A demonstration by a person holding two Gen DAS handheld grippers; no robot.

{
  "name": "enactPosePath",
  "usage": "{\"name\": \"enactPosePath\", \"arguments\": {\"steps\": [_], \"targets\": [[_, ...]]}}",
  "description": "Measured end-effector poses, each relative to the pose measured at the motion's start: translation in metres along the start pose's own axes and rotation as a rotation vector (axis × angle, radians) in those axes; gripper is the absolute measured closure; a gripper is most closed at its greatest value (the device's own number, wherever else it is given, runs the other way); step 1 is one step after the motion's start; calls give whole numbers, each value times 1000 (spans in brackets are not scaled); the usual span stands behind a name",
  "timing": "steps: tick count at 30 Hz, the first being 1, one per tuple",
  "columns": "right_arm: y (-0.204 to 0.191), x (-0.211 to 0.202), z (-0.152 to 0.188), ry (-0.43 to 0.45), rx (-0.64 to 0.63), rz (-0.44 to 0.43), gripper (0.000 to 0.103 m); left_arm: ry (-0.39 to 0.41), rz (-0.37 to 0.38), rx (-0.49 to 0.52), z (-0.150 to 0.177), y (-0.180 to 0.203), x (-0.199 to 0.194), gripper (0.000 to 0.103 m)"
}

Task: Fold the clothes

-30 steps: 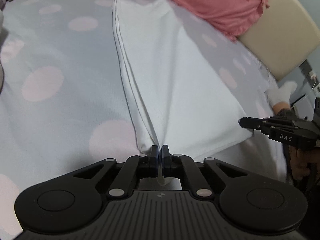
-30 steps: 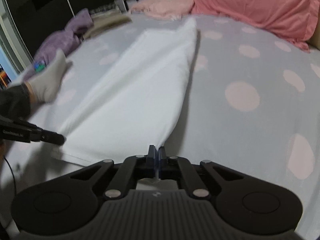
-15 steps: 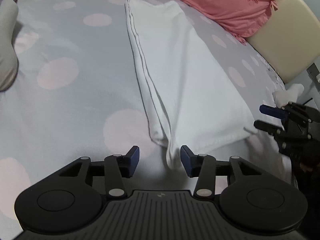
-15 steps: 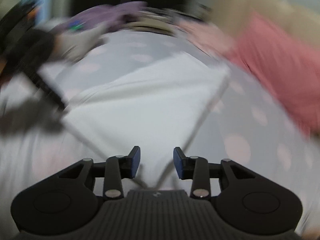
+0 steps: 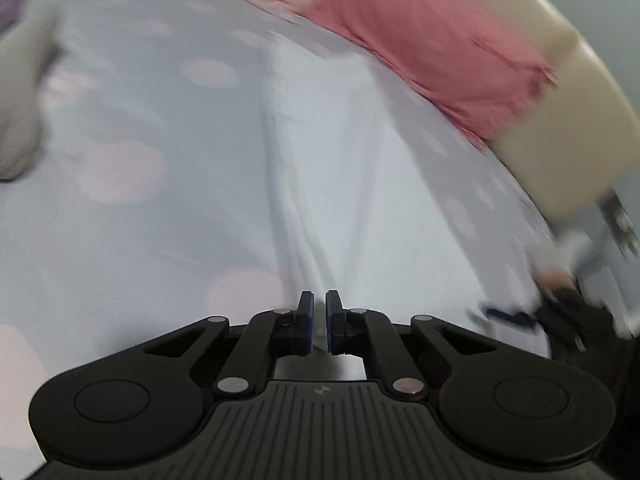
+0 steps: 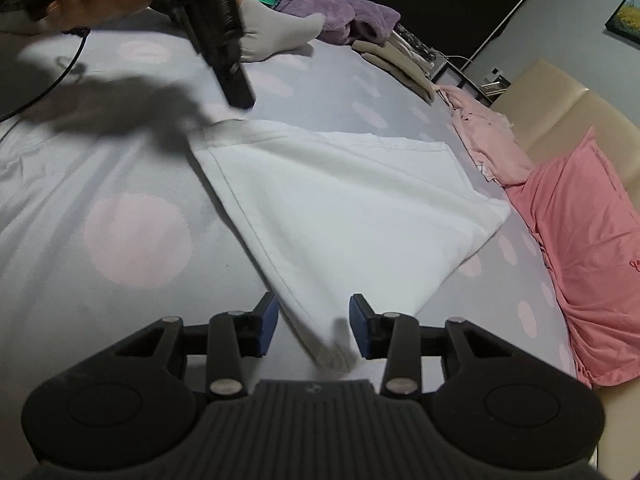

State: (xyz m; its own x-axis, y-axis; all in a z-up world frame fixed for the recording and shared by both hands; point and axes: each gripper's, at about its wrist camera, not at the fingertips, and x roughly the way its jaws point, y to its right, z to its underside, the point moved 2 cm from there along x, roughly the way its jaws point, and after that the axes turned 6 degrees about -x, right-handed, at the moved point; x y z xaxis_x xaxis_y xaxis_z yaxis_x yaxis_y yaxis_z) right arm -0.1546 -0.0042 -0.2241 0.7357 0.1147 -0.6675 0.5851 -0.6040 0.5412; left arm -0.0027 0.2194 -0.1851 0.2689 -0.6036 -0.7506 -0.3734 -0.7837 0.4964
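Looking along my left tongs (image 5: 316,326), I see the pads nearly together with what looks like a thin pinch of the white cloth (image 5: 352,184) between them, so I judge them clamped on its near corner. That cloth stretches away from me as a long folded strip on the spotted bedsheet (image 5: 120,240). Everything here is smeared, so I cannot make out hems or layers. At the right edge my right tongs (image 5: 508,314) show only as a dark blur.

From my right tongs (image 6: 313,330) the picture is sharp. Their jaws are opening, well apart, with the cloth's other near corner lying loose between the blue pads and touched by neither. Here the stitched hem and doubled layers show plainly. The left tongs (image 6: 239,98) reach down to the far corner, with a socked foot (image 6: 276,36) and a purple garment (image 6: 340,16) beyond and a pink garment (image 6: 580,248) to the right.

I judge the cloth partly folded, lengthwise, with at least another fold left, and other garments untouched.
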Motion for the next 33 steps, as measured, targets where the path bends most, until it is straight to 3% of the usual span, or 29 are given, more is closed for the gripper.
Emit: {"name": "enactPosePath", "arguments": {"steps": [2, 4, 7, 10, 13, 17, 19, 22, 25, 29, 33], "targets": [[-1, 1, 0, -3, -7, -2, 60, -53, -48, -9, -1, -7, 5, 99], [-5, 2, 0, -4, -59, 6, 56, -73, -29, -13, 2, -7, 6, 98], [-13, 5, -1, -5, -178, 29, 51, -102, 15, 13, 2, 7, 13, 82], [-24, 10, 2, -4, -324, 75, 51, -83, 43, 42, 1, 21, 11, 79], [-29, 15, 7, -6, -410, 100, 51, -66, 41, 51, -2, 26, 10, 55], [-34, 18, 11, 0, -482, 129, 51, -5, 38, 16, -11, 20, 2, 55], [-28, 14, 10, 21, -451, 89, 51, 27, 37, -5, -15, 16, -3, 55], [4, 3, 3, 76, -329, -44, 51, 105, 44, -47, -64, 16, -1, 55], [60, 7, -8, 107, -138, -33, 51, 168, 108, -38, -135, 25, 20, 47], [140, 40, -18, 121, 58, 59, 50, 209, 86, 96, -217, 41, 78, 50], [213, 101, -11, 114, 251, 120, 49, 168, 68, 155, -269, 38, 151, 53]]}}
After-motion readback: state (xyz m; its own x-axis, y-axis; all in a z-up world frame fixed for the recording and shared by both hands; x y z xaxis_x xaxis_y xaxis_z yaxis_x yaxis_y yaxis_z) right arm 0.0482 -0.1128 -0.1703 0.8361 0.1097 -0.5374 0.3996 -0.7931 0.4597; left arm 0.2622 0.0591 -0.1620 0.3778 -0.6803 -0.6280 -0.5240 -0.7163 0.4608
